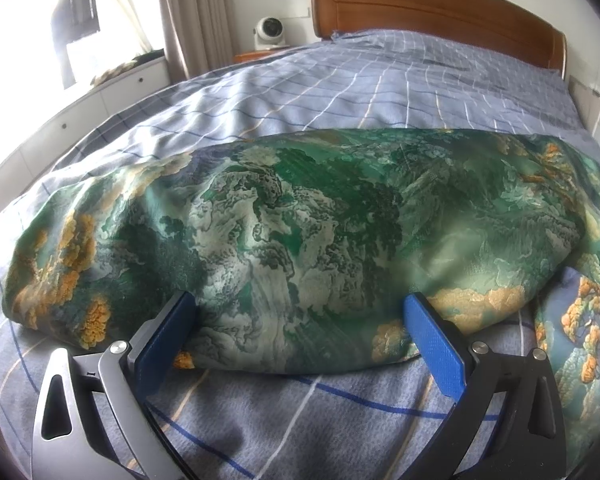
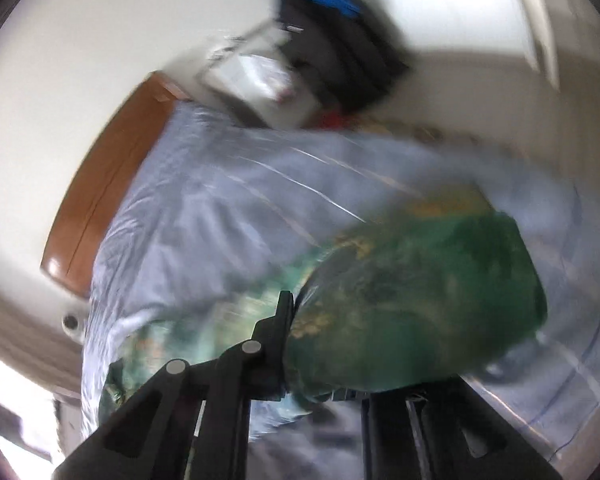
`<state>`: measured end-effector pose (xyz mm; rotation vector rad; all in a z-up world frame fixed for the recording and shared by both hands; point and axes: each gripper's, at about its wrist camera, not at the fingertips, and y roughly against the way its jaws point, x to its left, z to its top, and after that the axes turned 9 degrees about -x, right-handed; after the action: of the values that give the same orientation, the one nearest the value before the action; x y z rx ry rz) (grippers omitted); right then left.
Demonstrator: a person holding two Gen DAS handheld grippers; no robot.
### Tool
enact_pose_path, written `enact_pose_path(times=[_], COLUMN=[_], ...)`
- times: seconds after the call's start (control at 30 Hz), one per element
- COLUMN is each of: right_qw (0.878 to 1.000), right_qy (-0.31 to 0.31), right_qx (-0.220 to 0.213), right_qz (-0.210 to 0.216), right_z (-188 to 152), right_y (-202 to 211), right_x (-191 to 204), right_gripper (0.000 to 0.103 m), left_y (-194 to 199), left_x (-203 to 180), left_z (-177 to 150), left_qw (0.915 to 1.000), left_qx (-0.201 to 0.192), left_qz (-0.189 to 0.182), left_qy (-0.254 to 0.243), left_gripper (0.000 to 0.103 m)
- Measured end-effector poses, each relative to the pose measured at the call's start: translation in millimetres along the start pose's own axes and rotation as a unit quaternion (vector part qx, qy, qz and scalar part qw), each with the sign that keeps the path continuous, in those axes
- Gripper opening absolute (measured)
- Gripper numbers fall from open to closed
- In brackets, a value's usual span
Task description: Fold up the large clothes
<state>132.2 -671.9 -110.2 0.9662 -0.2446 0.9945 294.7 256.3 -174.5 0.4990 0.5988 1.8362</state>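
Observation:
A large green garment [image 1: 300, 216] with a landscape print and orange patches lies bunched across the bed. My left gripper [image 1: 300, 308] is open, its blue pads [image 1: 432, 340] standing either side of the garment's near edge, touching the cloth. In the blurred right wrist view, my right gripper [image 2: 324, 344] is shut on a fold of the same green garment [image 2: 420, 300] and holds it lifted above the bed; the right finger is hidden under the cloth.
The bed has a blue-grey checked sheet [image 1: 300, 92] and a wooden headboard [image 1: 440, 8]. White drawers [image 1: 80, 112] and a window are at the left, and a small white fan [image 1: 270, 32] stands by the curtain. A dark bag [image 2: 332, 40] is beyond the bed.

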Motion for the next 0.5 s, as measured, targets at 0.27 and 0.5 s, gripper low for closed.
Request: enact_pose_path(times=[0.27, 0.5], right_qw=[0.978, 0.935], right_qy=[0.173, 0.276], right_qx=[0.005, 0.094], right_qz=[0.119, 0.2], right_z=[7, -126], right_y=[14, -37], right_x=[222, 394], right_gripper=[0.012, 0.012], left_y=[0, 39], left_x=[4, -7], left_z=[4, 21], left_qw=[0.9998, 0.9987], left_qx=[0.003, 0.02], left_qz=[-0.018, -0.036], left_qy=[0.004, -0.029], left_gripper=[0.103, 0.102])
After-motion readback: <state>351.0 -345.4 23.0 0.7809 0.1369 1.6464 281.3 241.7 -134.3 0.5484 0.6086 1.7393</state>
